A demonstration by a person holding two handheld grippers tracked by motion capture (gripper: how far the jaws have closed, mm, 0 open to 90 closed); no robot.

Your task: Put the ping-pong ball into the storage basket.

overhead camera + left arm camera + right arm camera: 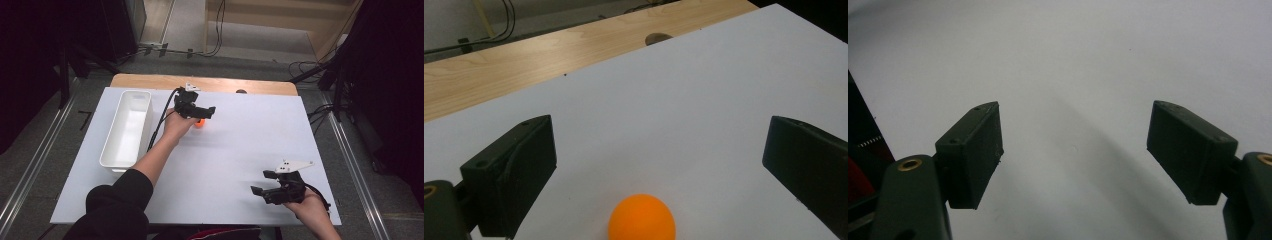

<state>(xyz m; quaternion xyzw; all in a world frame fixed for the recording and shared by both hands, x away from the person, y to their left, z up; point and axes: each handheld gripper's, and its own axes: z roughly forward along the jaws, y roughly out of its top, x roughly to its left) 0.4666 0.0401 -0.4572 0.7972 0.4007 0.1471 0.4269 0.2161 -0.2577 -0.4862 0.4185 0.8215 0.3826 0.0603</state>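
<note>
White board covers the table [225,150], where the left gripper [202,114], above centre of the high view, straddles the ball [642,219] with jaws wide and empty, likely to grasp it for the bin [112,159] at left, while the right gripper [264,182], lower right, hangs wide open and idle; no writing is legible.

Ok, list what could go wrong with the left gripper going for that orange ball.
The orange ball is round and lies free on the smooth white board, so a touch from one of the open left gripper's fingers could roll it away. It also sits low between them, so closing now may miss.
</note>
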